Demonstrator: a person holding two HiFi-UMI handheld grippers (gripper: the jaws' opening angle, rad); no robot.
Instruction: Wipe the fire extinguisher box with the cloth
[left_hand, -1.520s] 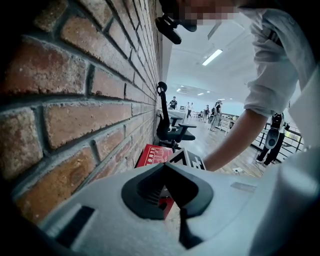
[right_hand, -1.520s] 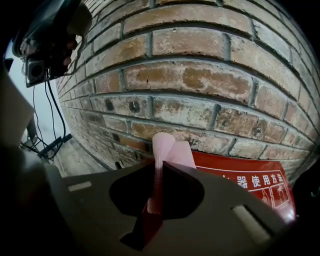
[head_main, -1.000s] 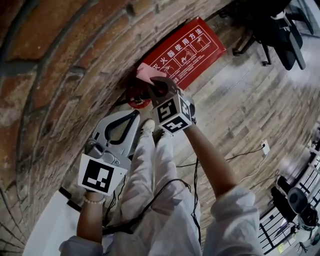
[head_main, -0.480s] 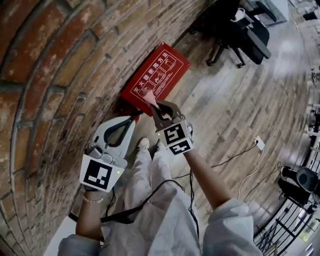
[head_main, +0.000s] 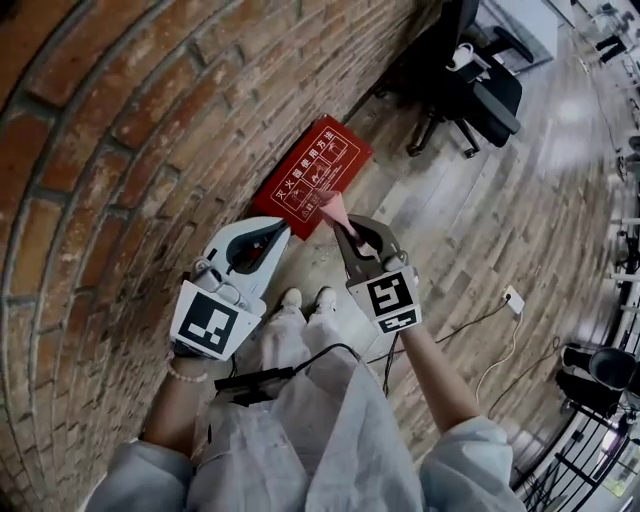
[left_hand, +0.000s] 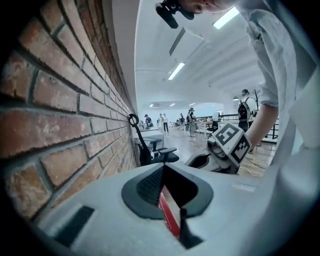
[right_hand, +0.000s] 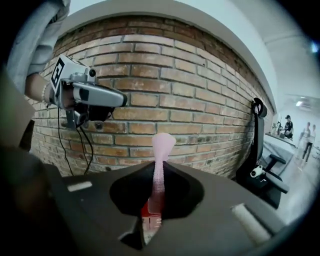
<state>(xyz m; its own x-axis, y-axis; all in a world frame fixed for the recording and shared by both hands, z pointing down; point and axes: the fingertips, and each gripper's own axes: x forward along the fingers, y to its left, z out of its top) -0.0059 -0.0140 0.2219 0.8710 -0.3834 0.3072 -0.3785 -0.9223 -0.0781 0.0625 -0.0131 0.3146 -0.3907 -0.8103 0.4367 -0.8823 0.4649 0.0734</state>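
bright ceiling strip lights (left_hand: 176, 70), strong fisheye bending, dark vignetted corners, soft blur

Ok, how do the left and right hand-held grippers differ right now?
The left hand-held gripper is white; the right hand-held gripper is dark. The left's jaws meet on nothing, the right's pinch the pink cloth. Both point toward the red fire extinguisher box.

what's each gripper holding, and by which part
Right gripper pinches the pink cloth near one end, the tip poking out. Left gripper holds nothing.
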